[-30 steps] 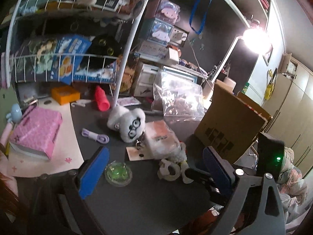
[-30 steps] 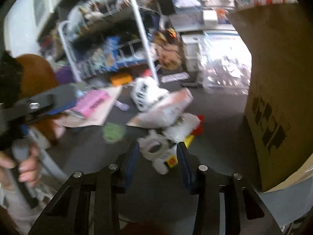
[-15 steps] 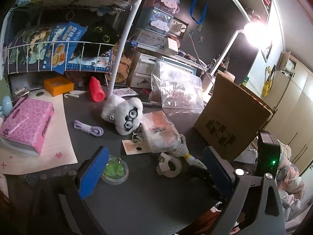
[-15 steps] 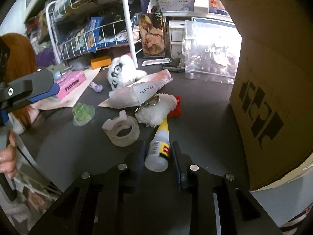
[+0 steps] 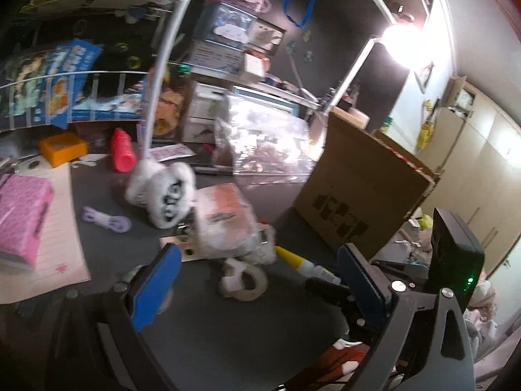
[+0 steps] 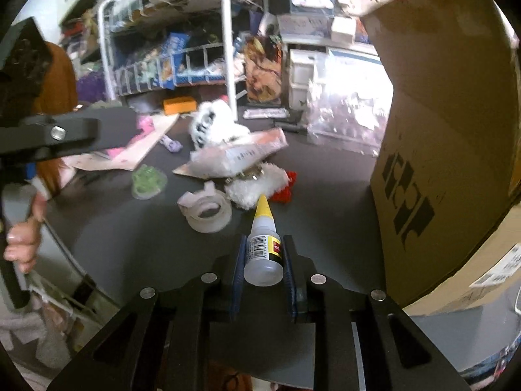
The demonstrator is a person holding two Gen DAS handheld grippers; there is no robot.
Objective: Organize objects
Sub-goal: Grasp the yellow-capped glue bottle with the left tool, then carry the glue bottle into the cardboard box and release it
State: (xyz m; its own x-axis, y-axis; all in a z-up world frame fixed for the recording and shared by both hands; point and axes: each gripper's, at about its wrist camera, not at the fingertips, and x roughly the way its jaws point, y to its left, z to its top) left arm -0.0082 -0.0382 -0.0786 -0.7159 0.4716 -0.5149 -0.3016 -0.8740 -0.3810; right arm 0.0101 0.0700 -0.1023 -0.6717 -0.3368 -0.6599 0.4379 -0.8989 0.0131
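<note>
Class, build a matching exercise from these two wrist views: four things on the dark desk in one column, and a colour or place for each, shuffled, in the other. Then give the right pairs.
Column one:
1. glue bottle
2. tape roll
3. cardboard box
4. small box

Column two:
A. orange, under the wire rack
B. brown, black print on its side
C. between the pads of the right claw
D. clear, flat on the desk, left of the yellow nozzle

Pairs: 1-C, 2-D, 3-B, 4-A
</note>
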